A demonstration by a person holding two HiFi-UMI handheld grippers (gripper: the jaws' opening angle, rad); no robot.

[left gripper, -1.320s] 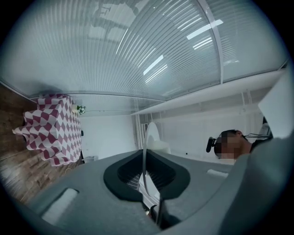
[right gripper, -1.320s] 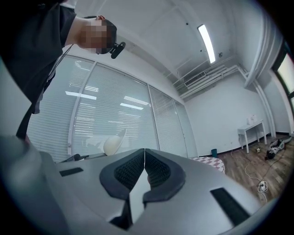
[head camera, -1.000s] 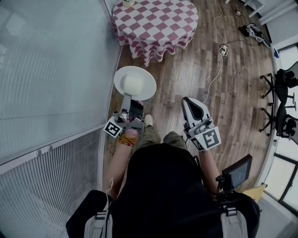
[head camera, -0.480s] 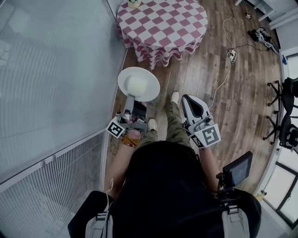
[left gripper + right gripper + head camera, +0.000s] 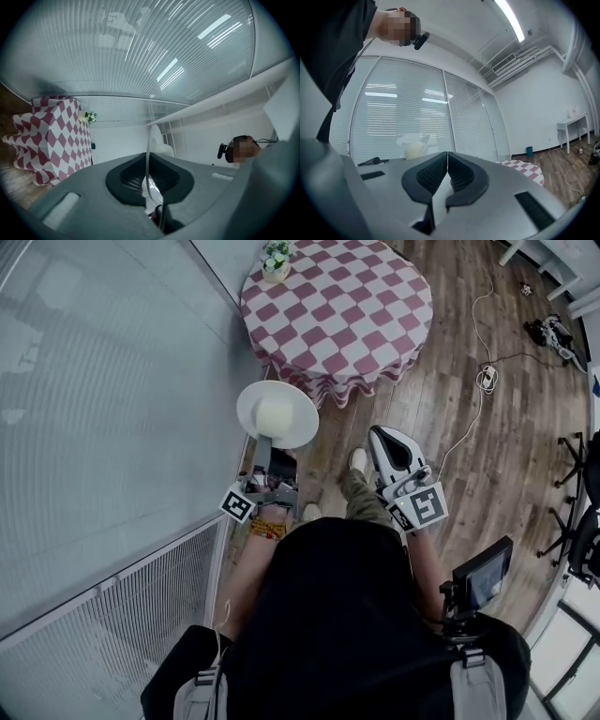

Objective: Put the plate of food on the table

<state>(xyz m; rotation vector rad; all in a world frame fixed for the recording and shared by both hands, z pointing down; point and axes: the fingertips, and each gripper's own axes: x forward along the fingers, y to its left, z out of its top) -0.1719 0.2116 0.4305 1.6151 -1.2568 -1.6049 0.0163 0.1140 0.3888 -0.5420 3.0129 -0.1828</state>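
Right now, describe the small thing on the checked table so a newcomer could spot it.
Find the round table with the red-and-white checked cloth on the wooden floor. At its edge nearest the ribbed glass wall stands a small pot of white flowers. Nothing else shows on the cloth.

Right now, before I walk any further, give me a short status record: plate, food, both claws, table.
plate: white, roughly level, held by its near rim, not on the table yet
food: pale mound in the middle of the plate
left claw: shut on the plate's rim
right claw: shut, nothing in it
table: round, red-and-white checked cloth, just ahead of the plate
flower vase: small, at the table's far edge
floor: wood, with a cable lying right of the table
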